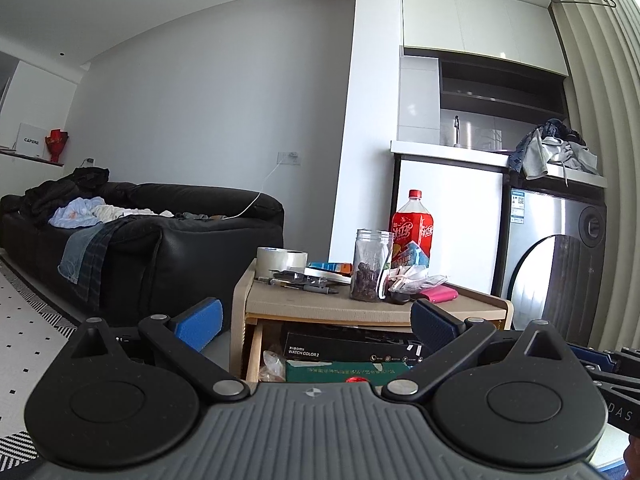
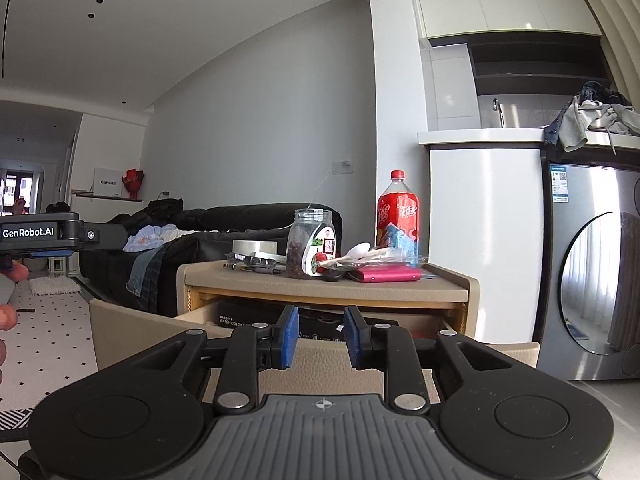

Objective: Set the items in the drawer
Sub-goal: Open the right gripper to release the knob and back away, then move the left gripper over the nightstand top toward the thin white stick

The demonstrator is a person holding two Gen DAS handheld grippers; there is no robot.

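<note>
Drawer (image 2: 312, 364) of the small beige counter (image 2: 320, 286) is pulled out, with a Xiaomi watch box (image 1: 352, 350) lying inside it. On top sit a cola bottle (image 2: 398, 210), a clear jar (image 2: 312, 242), a tape roll (image 1: 280, 260) and a pink wallet (image 2: 386, 274). Left tool (image 1: 316, 320) is spread wide and empty. Right tool (image 2: 320, 334) hovers over the drawer front, its 2 pads apart, gripping nothing.
</note>
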